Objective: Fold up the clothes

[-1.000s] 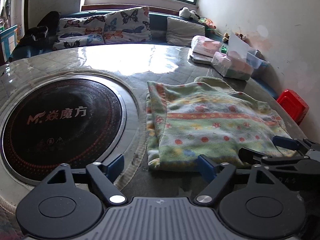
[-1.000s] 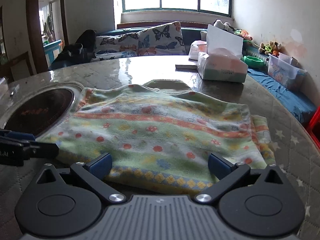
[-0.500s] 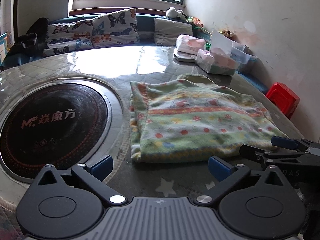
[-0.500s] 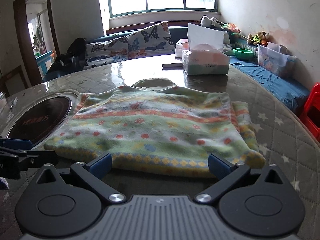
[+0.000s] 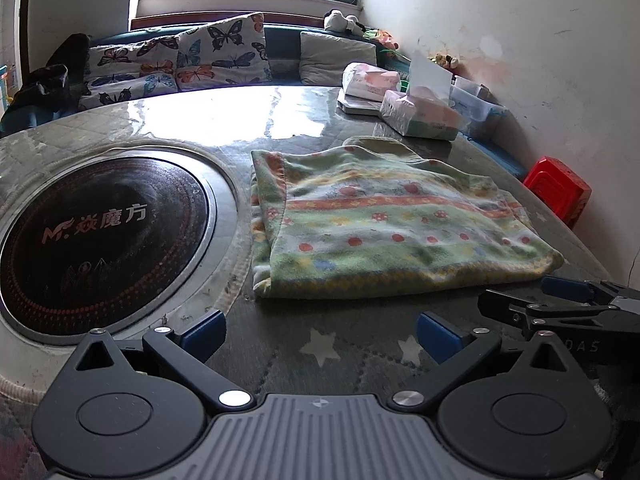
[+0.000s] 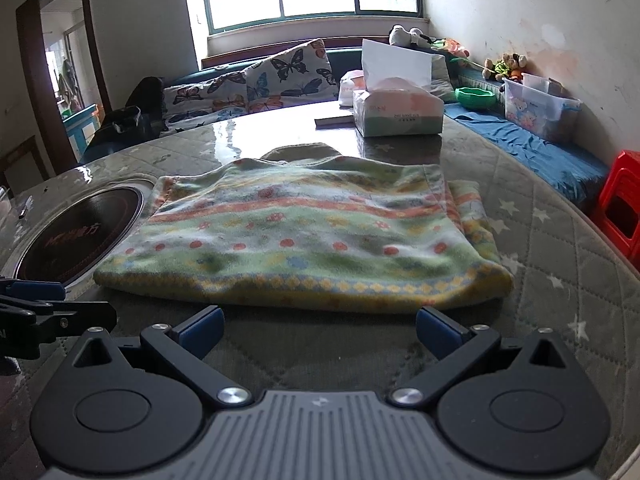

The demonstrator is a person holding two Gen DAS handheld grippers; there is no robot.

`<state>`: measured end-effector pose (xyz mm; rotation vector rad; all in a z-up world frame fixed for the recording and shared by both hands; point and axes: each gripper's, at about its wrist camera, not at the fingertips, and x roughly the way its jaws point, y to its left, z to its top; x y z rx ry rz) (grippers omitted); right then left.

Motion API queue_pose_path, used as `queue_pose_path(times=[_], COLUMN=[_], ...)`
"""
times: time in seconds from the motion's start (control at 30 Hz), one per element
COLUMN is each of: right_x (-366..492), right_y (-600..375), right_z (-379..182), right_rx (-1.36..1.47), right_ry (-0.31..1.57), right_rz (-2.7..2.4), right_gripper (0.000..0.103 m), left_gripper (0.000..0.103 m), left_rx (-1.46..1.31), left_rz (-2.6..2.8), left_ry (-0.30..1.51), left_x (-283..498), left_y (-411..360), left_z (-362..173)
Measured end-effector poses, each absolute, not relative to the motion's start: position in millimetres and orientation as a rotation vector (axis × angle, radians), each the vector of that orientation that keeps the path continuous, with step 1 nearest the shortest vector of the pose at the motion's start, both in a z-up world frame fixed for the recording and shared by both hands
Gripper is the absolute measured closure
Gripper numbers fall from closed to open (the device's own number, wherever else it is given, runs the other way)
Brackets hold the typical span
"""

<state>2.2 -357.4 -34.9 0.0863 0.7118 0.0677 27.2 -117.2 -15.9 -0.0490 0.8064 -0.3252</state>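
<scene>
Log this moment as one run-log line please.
step: fold clothes | garment: folded, flat on table | left gripper: open, clear | right gripper: open, clear

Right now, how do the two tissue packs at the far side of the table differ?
The nearer tissue pack has a white sheet standing up from its top; the farther tissue pack shows none. The nearer one has a green lower band, the farther looks white and pink. The nearer one hides part of the farther. Both are soft plastic-wrapped packs beyond the folded garment.

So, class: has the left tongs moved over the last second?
Yes. The left tongs has pulled back from the garment: its near hem, once between the fingertips, now lies ahead of them on the table.
</scene>
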Motion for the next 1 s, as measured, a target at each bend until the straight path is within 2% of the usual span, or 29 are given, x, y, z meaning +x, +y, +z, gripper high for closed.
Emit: queue_pose_path(times=[1.0], right_x=[-20], right_y=[-355], right_z=[-32], right_rx=[0.115], right_ry=[0.702], right_rz=[0.051], right_gripper=[0.000], left_gripper=[0.000], left_rx=[-0.056], left_rz=[-0.348], left_ry=[0.809], left_x=[5], left_y=[-117], left_z=[-16])
